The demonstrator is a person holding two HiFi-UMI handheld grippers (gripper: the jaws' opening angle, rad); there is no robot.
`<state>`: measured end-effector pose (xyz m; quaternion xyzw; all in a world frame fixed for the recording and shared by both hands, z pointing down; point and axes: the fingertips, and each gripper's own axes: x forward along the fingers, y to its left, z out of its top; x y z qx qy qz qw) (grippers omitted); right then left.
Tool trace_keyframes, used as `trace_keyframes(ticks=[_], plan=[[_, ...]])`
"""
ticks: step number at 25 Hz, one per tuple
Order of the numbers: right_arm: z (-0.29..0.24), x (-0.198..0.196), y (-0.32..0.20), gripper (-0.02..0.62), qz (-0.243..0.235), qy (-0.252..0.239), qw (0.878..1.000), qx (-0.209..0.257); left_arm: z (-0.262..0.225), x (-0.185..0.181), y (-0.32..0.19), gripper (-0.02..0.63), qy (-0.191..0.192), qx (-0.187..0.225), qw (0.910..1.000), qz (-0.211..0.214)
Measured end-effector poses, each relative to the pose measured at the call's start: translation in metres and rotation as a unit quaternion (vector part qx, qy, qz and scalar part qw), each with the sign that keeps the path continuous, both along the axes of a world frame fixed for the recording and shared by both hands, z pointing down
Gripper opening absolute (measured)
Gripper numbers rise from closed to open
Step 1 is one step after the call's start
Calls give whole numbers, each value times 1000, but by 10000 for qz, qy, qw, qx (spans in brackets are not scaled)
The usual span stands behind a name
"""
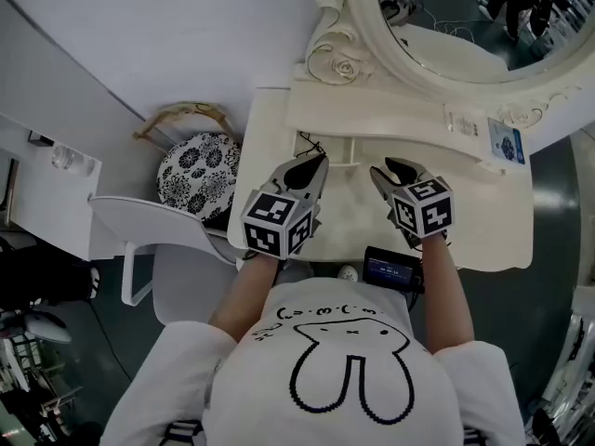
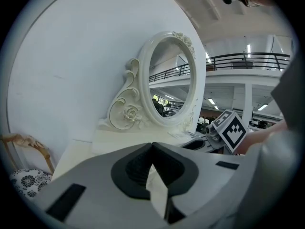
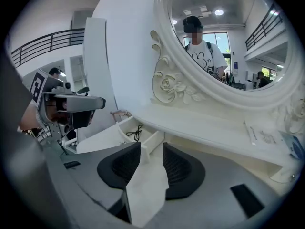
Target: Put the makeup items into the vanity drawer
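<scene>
The white vanity (image 1: 465,221) stands under me with its small drawer (image 1: 327,149) pulled open at the back left of the top. A thin black cord-like thing (image 3: 134,131) lies in the drawer; no makeup items show in any view. My left gripper (image 1: 319,162) hovers over the tabletop just in front of the drawer, its jaws meeting at the tips with nothing between them (image 2: 152,146). My right gripper (image 1: 383,168) hangs beside it to the right, open, and only bare tabletop shows through the gap (image 3: 151,149).
The oval mirror (image 1: 483,17) in its carved frame rises behind the top. A printed card (image 1: 507,143) lies on the raised shelf at the right. A white chair (image 1: 158,235) and a black-and-white patterned cushion (image 1: 197,175) stand to the left of the vanity.
</scene>
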<state>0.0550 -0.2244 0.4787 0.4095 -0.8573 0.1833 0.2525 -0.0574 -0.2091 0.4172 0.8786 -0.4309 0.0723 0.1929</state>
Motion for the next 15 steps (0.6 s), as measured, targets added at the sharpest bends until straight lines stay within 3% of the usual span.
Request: trace_keyframes(ticks=[4,7,15], plan=[[8,16,2,150,219,149,9997,4,2,10,3,8,-41,-10,9999,111],[15,24,3,232,369,206,9991,-35,3,16,4,8,-62,-19,9999,160],[53,41,-4,235,481,443,9964,-538,8,20,5,8,-160,-79,9997,187]])
